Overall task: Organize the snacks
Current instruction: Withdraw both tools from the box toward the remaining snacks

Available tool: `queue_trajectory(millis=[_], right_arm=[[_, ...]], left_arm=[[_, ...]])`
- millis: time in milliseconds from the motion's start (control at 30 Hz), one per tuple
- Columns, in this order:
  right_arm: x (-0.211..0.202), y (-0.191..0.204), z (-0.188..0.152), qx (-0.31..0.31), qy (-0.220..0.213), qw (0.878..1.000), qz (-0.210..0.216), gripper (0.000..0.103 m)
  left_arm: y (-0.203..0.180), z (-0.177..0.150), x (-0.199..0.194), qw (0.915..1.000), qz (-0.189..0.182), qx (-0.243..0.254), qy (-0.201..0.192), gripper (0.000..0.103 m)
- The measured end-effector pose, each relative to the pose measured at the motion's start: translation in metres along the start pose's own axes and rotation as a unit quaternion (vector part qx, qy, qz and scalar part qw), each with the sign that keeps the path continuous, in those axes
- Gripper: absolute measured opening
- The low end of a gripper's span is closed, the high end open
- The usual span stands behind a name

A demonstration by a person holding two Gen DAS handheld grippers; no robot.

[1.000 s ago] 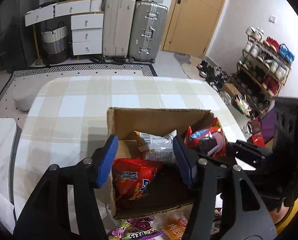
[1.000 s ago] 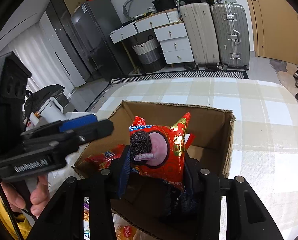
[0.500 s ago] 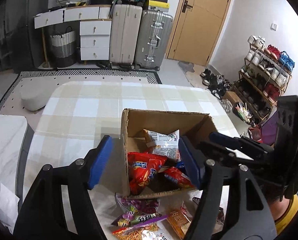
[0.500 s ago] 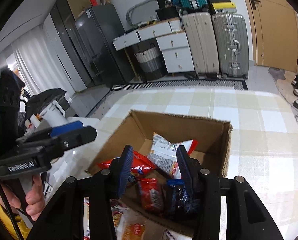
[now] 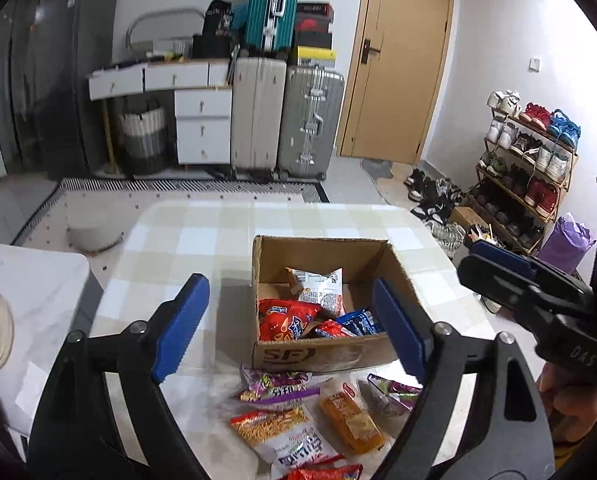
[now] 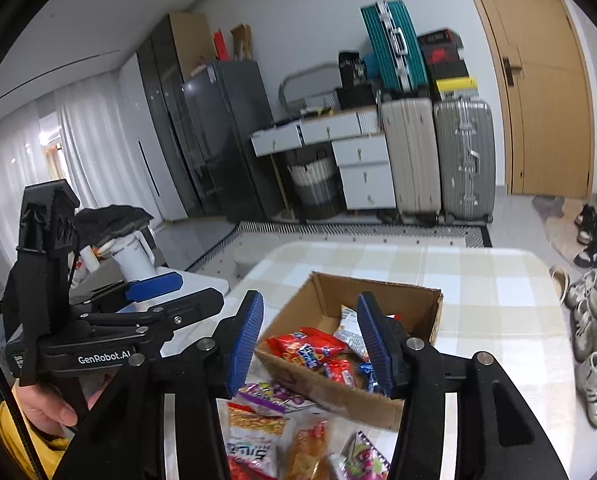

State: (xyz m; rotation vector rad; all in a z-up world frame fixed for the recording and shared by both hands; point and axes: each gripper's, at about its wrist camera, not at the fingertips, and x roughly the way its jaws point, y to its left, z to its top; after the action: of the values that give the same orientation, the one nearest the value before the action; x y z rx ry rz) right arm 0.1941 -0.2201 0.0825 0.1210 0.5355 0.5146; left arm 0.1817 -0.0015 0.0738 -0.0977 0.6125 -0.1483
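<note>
From my left camera I see the whole cardboard box (image 5: pixel 322 354) on the checked table (image 5: pixel 186 240), with its printed near wall facing me; inside it lie a white bag (image 5: pixel 318 284) at the far end, a red bag (image 5: pixel 284 316) on the left and a small blue pack (image 5: pixel 358 320) on the right; this view also shows the shoe rack (image 5: pixel 526 168) far to the right; my right camera does not show that rack, but it shows the dark fridge (image 6: pixel 226 140), the white curtains (image 6: pixel 30 160) and a white kettle (image 6: pixel 132 258) on the left, and it looks at the box from its near right corner; just near the box on the table lie loose snacks, a purple pack (image 5: pixel 276 386), an orange pack (image 5: pixel 350 420) and a bag of yellow sticks (image 5: pixel 278 428); my left gripper (image 5: pixel 290 328) has its blue fingers (image 5: pixel 184 320) spread wide and they are opening more, with nothing in them, and the box only shows behind the gap; my right gripper (image 6: pixel 310 336) is less wide and its fingers (image 6: pixel 246 340) are opening too, empty and touching nothing; in the right camera I also see the other gripper held in a hand (image 6: pixel 54 404) at the left edge.
</note>
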Motion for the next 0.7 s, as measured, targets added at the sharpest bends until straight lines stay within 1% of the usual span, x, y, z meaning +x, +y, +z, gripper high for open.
queue_trajectory(millis=[33, 100, 167, 200, 233, 267, 300, 333, 400, 433, 567, 633, 700], right_arm=[[-0.010, 0.004, -0.002, 0.000, -0.008, 1.000, 0.001, 0.059], [-0.027, 0.012, -0.006, -0.001, -0.025, 1.000, 0.003, 0.065], [-0.044, 0.021, -0.012, -0.006, -0.040, 0.999, 0.002, 0.067], [-0.050, 0.025, -0.014, -0.011, -0.046, 0.999, 0.001, 0.069], [-0.058, 0.030, -0.018, -0.017, -0.053, 0.998, -0.001, 0.072], [-0.067, 0.032, -0.021, -0.025, -0.063, 0.998, -0.003, 0.074], [-0.073, 0.036, -0.026, -0.032, -0.071, 0.997, -0.004, 0.079], [-0.080, 0.041, -0.032, -0.038, -0.080, 0.996, -0.007, 0.081], [-0.093, 0.048, -0.044, -0.047, -0.093, 0.995, -0.008, 0.085], [-0.096, 0.052, -0.049, -0.052, -0.093, 0.994, -0.008, 0.085], [-0.107, 0.066, -0.069, -0.076, -0.096, 0.992, -0.013, 0.088], [-0.113, 0.070, -0.078, -0.077, -0.104, 0.991, -0.017, 0.095], [-0.118, 0.069, -0.084, -0.075, -0.114, 0.990, -0.020, 0.099]], left_arm=[[-0.001, -0.002, -0.010, 1.0000, -0.001, 0.001, -0.006, 0.084], [-0.003, -0.005, -0.026, 0.9999, -0.001, 0.003, -0.015, 0.086], [-0.007, -0.008, -0.046, 0.9996, 0.004, 0.007, -0.026, 0.089], [-0.008, -0.009, -0.054, 0.9995, 0.005, 0.008, -0.030, 0.093], [-0.009, -0.011, -0.063, 0.9993, 0.006, 0.009, -0.035, 0.101], [-0.009, -0.015, -0.074, 0.9989, 0.009, 0.009, -0.045, 0.103], [-0.010, -0.019, -0.085, 0.9983, 0.010, 0.006, -0.057, 0.103], [-0.010, -0.021, -0.092, 0.9980, 0.011, 0.005, -0.062, 0.103], [-0.008, -0.028, -0.109, 0.9973, 0.011, 0.005, -0.072, 0.103], [-0.008, -0.033, -0.118, 0.9970, 0.014, 0.005, -0.077, 0.103], [-0.004, -0.050, -0.139, 0.9963, 0.023, 0.007, -0.082, 0.103], [0.000, -0.062, -0.148, 0.9962, 0.026, 0.001, -0.083, 0.103], [0.005, -0.074, -0.153, 0.9966, 0.022, -0.004, -0.079, 0.103]])
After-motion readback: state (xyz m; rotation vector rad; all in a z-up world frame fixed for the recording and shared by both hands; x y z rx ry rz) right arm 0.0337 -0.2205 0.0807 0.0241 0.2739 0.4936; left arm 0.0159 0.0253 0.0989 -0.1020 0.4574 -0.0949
